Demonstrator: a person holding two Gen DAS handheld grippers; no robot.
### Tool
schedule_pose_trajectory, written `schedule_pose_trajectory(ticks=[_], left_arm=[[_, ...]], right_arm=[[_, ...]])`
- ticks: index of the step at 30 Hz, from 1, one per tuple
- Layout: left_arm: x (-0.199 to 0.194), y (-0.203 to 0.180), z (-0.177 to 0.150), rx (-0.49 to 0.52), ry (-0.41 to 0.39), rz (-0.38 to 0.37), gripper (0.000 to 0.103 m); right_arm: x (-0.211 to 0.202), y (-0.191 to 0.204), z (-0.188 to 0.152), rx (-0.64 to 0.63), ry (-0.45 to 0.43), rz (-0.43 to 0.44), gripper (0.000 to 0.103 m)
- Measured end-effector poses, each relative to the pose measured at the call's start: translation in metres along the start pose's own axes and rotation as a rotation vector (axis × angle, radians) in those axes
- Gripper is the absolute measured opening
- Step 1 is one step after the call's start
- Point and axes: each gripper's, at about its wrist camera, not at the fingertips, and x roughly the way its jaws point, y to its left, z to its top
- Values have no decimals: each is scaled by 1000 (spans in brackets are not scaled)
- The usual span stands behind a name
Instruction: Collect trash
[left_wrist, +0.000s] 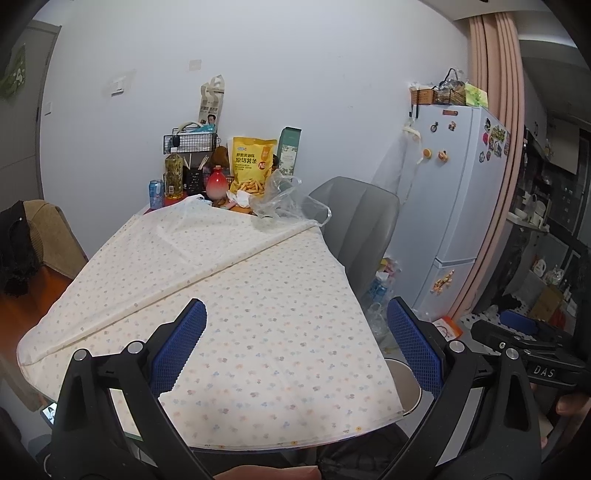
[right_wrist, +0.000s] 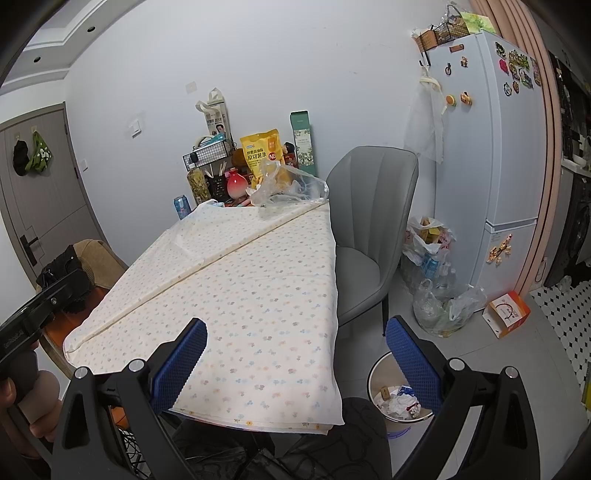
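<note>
A crumpled clear plastic bag lies at the far end of the table, which has a floral cloth; it also shows in the right wrist view. A white crumpled tissue lies beside it. A white trash bin with crumpled waste stands on the floor at the table's near right corner. My left gripper is open and empty above the near table edge. My right gripper is open and empty, over the near right corner. Each gripper shows in the other's view.
Snack bag, oil bottle, can, red vase and wire basket crowd the table's far end. A grey chair stands right of the table. Filled plastic bags, a box and a fridge stand beyond.
</note>
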Motion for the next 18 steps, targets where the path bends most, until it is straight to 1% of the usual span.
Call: schedule_pose_trajectory(ticks=[18], left_arm=[[1,4,-5,-16,10,2,97]], right_arm=[[2,-1,-5,1,3,0,95]])
